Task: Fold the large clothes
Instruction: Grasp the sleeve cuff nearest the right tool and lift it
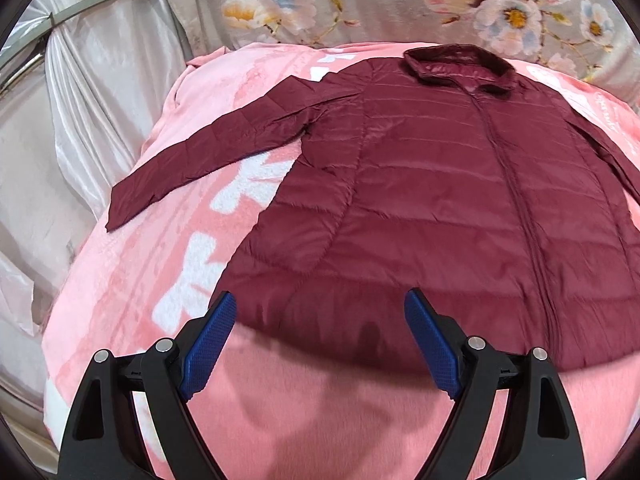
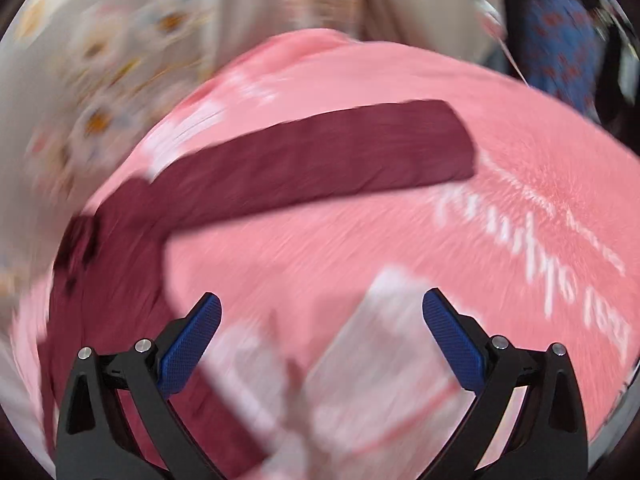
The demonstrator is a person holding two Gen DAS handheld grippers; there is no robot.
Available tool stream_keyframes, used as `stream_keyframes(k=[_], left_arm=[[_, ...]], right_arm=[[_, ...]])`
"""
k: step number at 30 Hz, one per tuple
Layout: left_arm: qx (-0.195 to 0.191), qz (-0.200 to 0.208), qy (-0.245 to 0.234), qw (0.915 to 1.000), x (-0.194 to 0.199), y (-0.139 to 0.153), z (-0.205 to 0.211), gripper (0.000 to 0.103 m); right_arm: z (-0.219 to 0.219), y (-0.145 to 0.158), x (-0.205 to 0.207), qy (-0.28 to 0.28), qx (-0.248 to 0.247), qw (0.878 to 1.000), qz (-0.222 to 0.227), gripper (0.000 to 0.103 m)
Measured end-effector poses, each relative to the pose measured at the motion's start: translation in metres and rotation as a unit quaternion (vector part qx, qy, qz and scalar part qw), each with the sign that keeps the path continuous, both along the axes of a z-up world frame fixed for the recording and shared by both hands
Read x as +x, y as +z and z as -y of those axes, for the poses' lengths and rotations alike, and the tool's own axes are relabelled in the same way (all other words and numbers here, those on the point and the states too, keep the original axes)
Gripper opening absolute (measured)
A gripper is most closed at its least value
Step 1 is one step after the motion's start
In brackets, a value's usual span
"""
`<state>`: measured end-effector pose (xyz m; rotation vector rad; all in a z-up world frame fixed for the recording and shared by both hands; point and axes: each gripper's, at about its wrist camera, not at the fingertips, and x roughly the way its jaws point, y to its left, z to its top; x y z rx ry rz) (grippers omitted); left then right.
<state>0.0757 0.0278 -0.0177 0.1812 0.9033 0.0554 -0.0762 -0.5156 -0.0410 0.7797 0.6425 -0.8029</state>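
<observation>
A maroon quilted jacket (image 1: 432, 200) lies flat and face up on a pink blanket (image 1: 160, 248), collar at the far end, zipper closed. Its left sleeve (image 1: 208, 148) stretches out to the left. My left gripper (image 1: 320, 308) is open and empty, hovering above the jacket's near hem. In the blurred right wrist view, the jacket's other sleeve (image 2: 320, 160) stretches out to the right across the blanket (image 2: 360, 248). My right gripper (image 2: 322, 308) is open and empty, above bare blanket near that sleeve.
A floral cloth (image 1: 400, 4) hangs behind the bed. Shiny pale fabric (image 1: 92, 92) and a metal rail lie to the left. A dark blue patterned item (image 2: 560, 40) sits beyond the blanket's far right edge.
</observation>
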Motion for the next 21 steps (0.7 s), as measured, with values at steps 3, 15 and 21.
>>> stream_keyframes(k=[3,15,21], left_arm=[[-0.009,-0.002,0.008,0.9999,0.018,-0.003,-0.001,0.083],[-0.005,0.013,0.036,0.9993,0.069,-0.007,-0.005,0.083],[0.005,0.000,0.066,0.9978,0.092,-0.012,-0.022,0.083]], right_arm=[[0.039,-0.015,0.003,-0.031,0.023,0.999,0.006,0.098],[0.103,-0.035,0.017,-0.110,0.031,0.992,0.048,0.040],[0.093,0.005,0.058,-0.069,-0.015,0.995,0.066,0.006]])
